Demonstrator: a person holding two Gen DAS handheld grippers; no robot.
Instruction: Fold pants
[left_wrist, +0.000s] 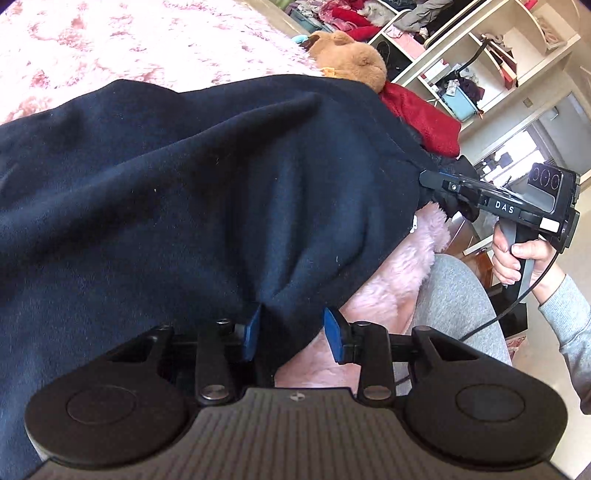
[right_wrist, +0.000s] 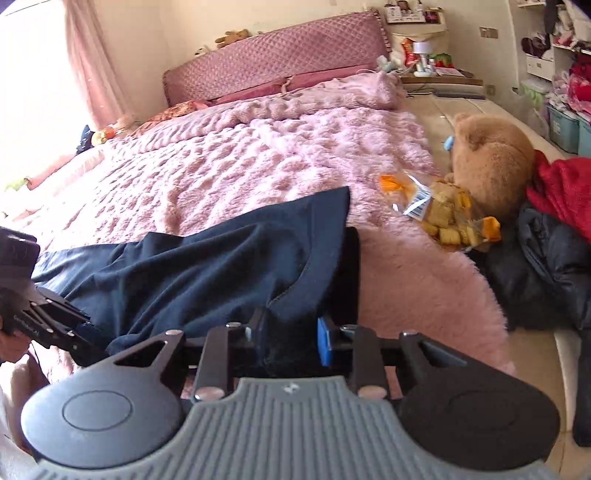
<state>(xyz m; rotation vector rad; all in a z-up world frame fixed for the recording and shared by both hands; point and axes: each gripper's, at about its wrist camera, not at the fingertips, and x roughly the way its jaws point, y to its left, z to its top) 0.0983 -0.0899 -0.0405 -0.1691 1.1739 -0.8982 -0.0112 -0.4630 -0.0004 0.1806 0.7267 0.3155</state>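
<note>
Dark navy pants (left_wrist: 166, 184) lie rumpled across a pink fuzzy blanket (left_wrist: 110, 44) on a bed. My left gripper (left_wrist: 294, 334) straddles their near edge. The cloth rests against the left blue pad (left_wrist: 253, 332), and a sliver of blanket shows beside the right pad (left_wrist: 337, 338), so the jaws stand open. In the right wrist view the pants (right_wrist: 192, 273) bunch up and fill my right gripper (right_wrist: 290, 338), which is shut on them; one pad is hidden by cloth. From the left, that right gripper (left_wrist: 428, 181) holds the pants' far corner, with a hand (left_wrist: 517, 254) on its handle. The left gripper (right_wrist: 86, 328) sits at the pants' other end.
A brown teddy bear (right_wrist: 491, 162), a snack bag (right_wrist: 443, 214), a red garment (right_wrist: 565, 192) and a black jacket (right_wrist: 546, 273) crowd the bed's right side. Cluttered white shelves (left_wrist: 498, 55) stand beyond. A grey-clad knee (left_wrist: 454, 295) is beside the bed edge.
</note>
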